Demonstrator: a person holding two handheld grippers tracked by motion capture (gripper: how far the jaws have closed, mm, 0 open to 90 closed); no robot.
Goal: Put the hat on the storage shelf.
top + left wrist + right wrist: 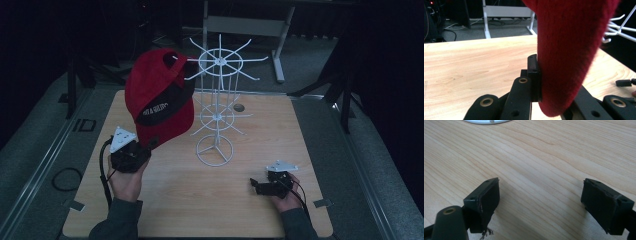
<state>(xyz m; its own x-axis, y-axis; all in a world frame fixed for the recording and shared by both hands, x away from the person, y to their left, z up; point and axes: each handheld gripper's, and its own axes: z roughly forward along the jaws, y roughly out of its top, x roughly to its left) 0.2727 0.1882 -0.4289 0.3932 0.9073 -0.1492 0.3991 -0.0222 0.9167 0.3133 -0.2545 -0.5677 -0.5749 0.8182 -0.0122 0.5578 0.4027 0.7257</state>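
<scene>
**Red cap held up beside the wire rack**

We see the red fabric baseball cap with a black panel [159, 97] raised above the light wooden table [200, 200], its back strap seemingly hooked over a prong of the white wire display rack [218, 90]. The left gripper [150, 145], tilted upward in the left hand [127, 182], has its jaws clamped on the brim edge. The right gripper [256, 185] rests low near the table's front right, jaws spread wide and holding nothing. Bare tabletop lies between the two.
</scene>
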